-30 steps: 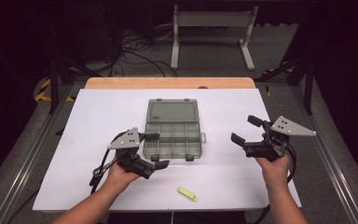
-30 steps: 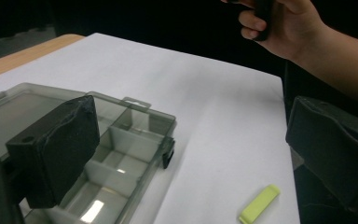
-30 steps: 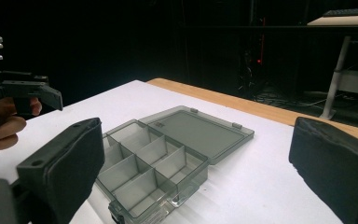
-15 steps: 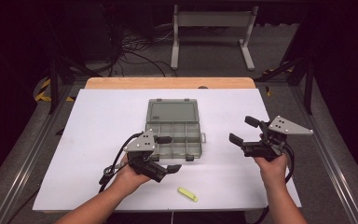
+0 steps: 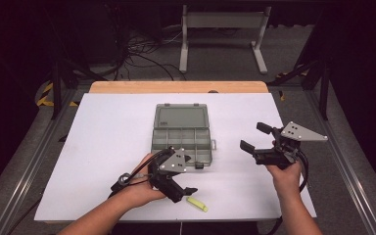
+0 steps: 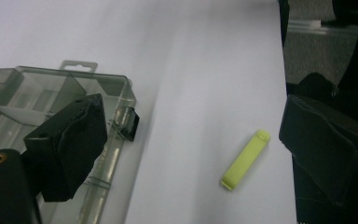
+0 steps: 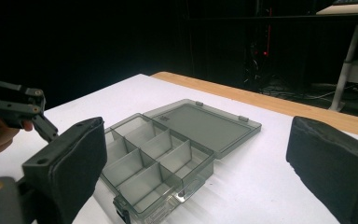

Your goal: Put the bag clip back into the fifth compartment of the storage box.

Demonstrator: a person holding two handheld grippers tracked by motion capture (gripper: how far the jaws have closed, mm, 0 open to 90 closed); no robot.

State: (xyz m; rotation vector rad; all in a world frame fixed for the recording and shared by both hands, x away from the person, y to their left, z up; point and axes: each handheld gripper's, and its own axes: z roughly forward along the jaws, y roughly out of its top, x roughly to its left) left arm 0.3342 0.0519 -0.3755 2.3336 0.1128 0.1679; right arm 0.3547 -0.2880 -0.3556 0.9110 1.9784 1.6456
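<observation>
A little yellow-green stick [image 6: 245, 159] lies flat on the white desk [image 5: 103, 147], close to the near edge, a bit right of its middle. Nothing touches it. The left claw [image 5: 186, 181] hangs just beside it, low over the desk, and points at it. In the left gripper view the stick lies between the two black jaws, nearer to one jaw. The jaws stand wide and hold nothing. They have just been closing a tiny bit, but the pads do not press on the stick yet. I think the left claw is held this way so it can come down around the stick and pinch it.

A clear grey box [image 5: 181, 139] sits in the middle of the desk. Its lid [image 5: 181, 117] lies flat open toward the far edge, so the small empty rooms inside show. It looks ready for the stick to go in.

The right claw [image 5: 257, 137] waits near the right edge of the desk, well apart from the stick. Its jaws are wide apart and empty. It faces the box, maybe to steady it later.
</observation>
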